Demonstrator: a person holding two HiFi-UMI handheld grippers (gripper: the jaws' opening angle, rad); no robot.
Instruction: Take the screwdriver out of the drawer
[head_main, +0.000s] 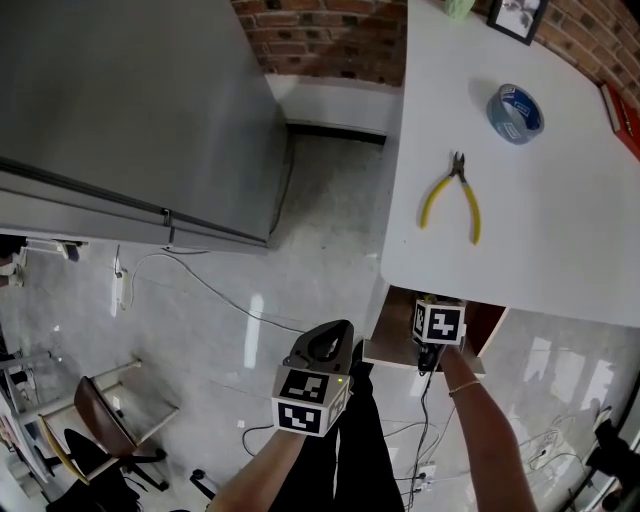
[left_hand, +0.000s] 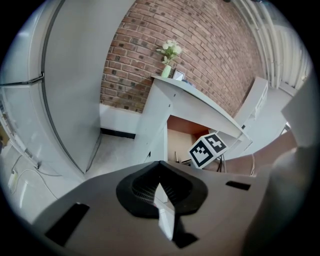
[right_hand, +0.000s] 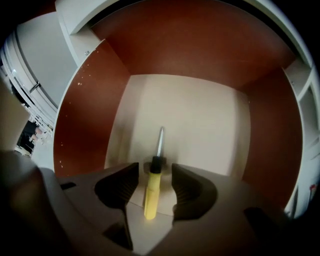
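Now my right gripper (right_hand: 155, 172) points down into the open drawer (right_hand: 200, 110) under the white counter (head_main: 560, 230). Its jaws stand wide apart. The yellow-handled screwdriver (right_hand: 151, 192) lies on the pale bottom of the drawer between them and touches neither pad. My left gripper (left_hand: 159, 165) hangs outside the drawer, its jaws together, with nothing in them.
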